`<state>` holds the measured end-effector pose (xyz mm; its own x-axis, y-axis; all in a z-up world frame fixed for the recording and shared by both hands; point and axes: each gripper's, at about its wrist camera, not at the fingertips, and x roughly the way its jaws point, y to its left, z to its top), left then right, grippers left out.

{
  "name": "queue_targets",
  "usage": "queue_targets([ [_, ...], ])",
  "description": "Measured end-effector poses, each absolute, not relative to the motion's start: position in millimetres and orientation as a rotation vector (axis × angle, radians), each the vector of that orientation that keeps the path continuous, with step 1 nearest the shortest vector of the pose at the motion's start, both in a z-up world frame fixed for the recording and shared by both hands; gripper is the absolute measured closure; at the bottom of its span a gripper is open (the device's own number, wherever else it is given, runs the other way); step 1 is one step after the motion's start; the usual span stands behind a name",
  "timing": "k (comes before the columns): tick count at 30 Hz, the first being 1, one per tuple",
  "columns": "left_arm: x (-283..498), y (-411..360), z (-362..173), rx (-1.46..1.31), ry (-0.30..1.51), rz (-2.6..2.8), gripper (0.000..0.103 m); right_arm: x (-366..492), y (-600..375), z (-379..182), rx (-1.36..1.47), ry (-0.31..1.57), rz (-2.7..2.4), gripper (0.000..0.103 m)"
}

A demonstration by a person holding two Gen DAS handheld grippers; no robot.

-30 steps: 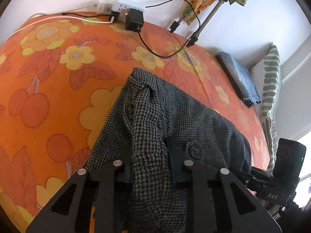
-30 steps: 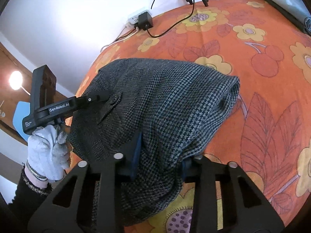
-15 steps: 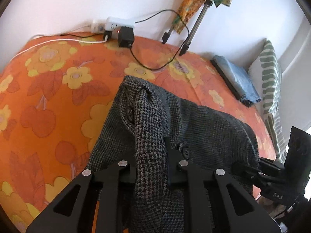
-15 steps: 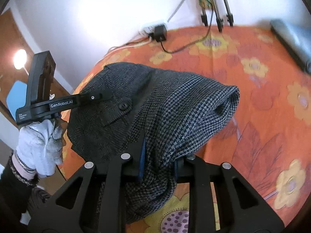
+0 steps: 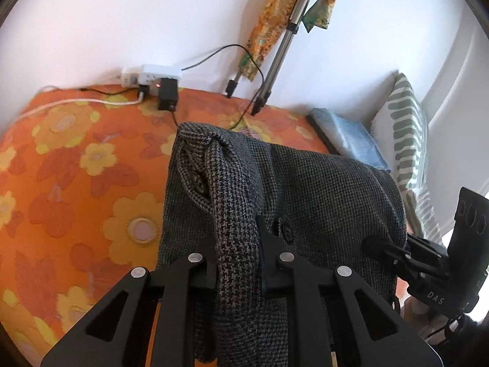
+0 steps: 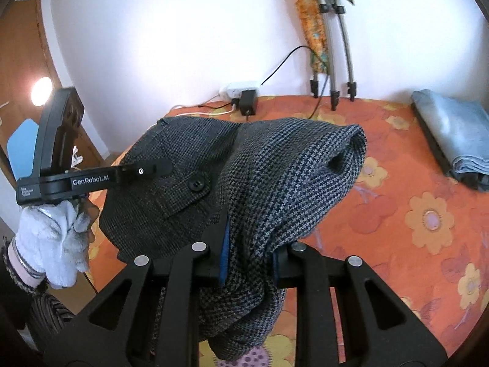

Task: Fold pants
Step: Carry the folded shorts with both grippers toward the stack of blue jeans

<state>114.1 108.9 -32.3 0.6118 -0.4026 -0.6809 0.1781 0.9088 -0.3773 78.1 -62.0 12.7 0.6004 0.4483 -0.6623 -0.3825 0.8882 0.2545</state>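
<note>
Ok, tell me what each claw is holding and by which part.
Both hold the houndstooth pants: left claw pinches a bunched fold near the buttons, right claw a bunched fold at the other end.

The pants (image 5: 321,189) run off the lower edge between the jaws, so their legs stay unseen; bunched cloth hides the bed (image 5: 76,168) beneath. The tripod (image 6: 333,46) is cut off at the top edge

Orange floral-print bed (image 5: 76,189) carries grey houndstooth pants (image 5: 321,189), folded blue cloth (image 6: 455,134) at its right edge, white power strip (image 5: 152,73) with black adapter (image 5: 167,96) by the wall, tripod feet (image 6: 334,98) just beside.
</note>
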Motion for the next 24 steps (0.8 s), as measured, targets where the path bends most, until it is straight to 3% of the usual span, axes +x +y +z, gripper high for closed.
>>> queue_targets([
  [24, 171.6, -45.0, 4.4, -0.332, 0.708, -0.524, 0.089, 104.6, -197.0, 80.9, -0.167, 0.658, 0.311, 0.083],
])
